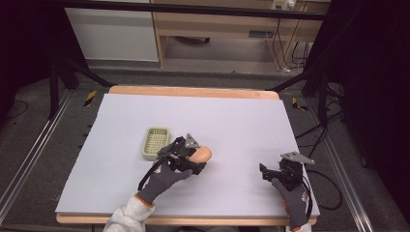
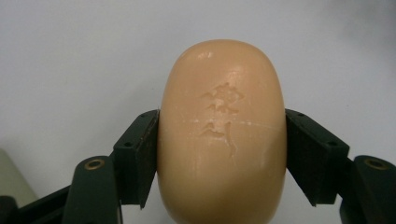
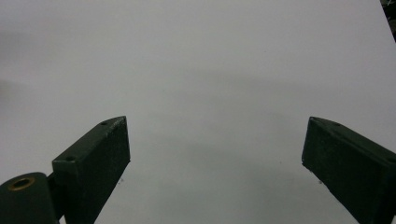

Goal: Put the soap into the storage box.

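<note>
Gripping a smooth oval peach soap bar (image 2: pixel 222 135) whose stamped characters our left gripper view reveals, we see the left gripper (image 1: pixel 196 157) at four o'clock of a ribbed green soap dish (image 1: pixel 155 142), right gripper (image 1: pixel 267 171) jaws spread empty.

I see a peach-orange soap bar (image 2: pixel 222 135) with faint stamped characters, black claw jaws, a pale green slotted tray (image 1: pixel 155 143), a pale lavender-white worktop (image 1: pixel 232 121) edged in light wood, and dark grey gloves with orange cuffs.
</note>
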`<state>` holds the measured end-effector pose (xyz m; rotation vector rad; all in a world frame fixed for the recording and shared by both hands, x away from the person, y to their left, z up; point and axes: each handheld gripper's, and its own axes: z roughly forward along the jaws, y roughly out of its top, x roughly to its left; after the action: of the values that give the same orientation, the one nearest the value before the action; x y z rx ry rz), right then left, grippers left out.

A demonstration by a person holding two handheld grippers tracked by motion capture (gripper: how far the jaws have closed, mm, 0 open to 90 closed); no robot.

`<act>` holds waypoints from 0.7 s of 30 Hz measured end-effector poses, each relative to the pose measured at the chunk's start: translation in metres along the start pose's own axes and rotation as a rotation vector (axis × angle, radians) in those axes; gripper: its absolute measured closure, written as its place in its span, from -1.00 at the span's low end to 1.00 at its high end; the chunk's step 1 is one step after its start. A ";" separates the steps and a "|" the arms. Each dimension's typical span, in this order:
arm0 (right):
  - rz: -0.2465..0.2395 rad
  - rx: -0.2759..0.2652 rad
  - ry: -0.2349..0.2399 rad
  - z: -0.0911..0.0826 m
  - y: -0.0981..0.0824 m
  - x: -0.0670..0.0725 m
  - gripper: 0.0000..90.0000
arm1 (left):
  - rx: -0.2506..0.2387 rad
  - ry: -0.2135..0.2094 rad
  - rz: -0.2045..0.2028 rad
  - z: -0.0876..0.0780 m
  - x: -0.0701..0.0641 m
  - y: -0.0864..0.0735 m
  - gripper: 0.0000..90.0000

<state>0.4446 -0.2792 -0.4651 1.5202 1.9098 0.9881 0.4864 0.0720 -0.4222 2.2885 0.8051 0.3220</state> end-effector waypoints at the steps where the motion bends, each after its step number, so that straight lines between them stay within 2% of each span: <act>1: 0.000 0.000 0.000 0.000 0.000 0.000 -0.82 | -0.008 0.005 -0.012 -0.003 0.002 -0.002 -0.30; 3: 0.000 0.000 -0.001 0.000 0.000 0.000 -0.82 | -0.007 0.009 -0.014 -0.005 0.004 -0.003 -0.30; 4: 0.002 0.001 -0.001 0.000 0.000 0.000 -0.82 | -0.014 0.020 -0.032 -0.009 0.007 -0.007 -0.30; 9: 0.000 0.000 -0.001 0.000 0.000 0.000 -0.82 | -0.024 0.041 -0.057 -0.019 0.016 -0.013 -0.30; 10: -0.003 0.000 -0.002 0.000 0.000 0.000 -0.82 | -0.026 0.059 -0.068 -0.024 0.021 -0.015 -0.30; 14: -0.001 -0.001 0.001 0.000 0.000 0.000 -0.82 | -0.038 0.085 -0.093 -0.032 0.029 -0.018 -0.30; 21: -0.002 -0.006 0.001 -0.001 0.000 0.001 -0.82 | -0.043 0.139 -0.135 -0.038 0.044 -0.024 -0.30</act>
<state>0.4439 -0.2788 -0.4646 1.5141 1.9070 0.9933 0.4933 0.1330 -0.4097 2.1771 1.0082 0.4362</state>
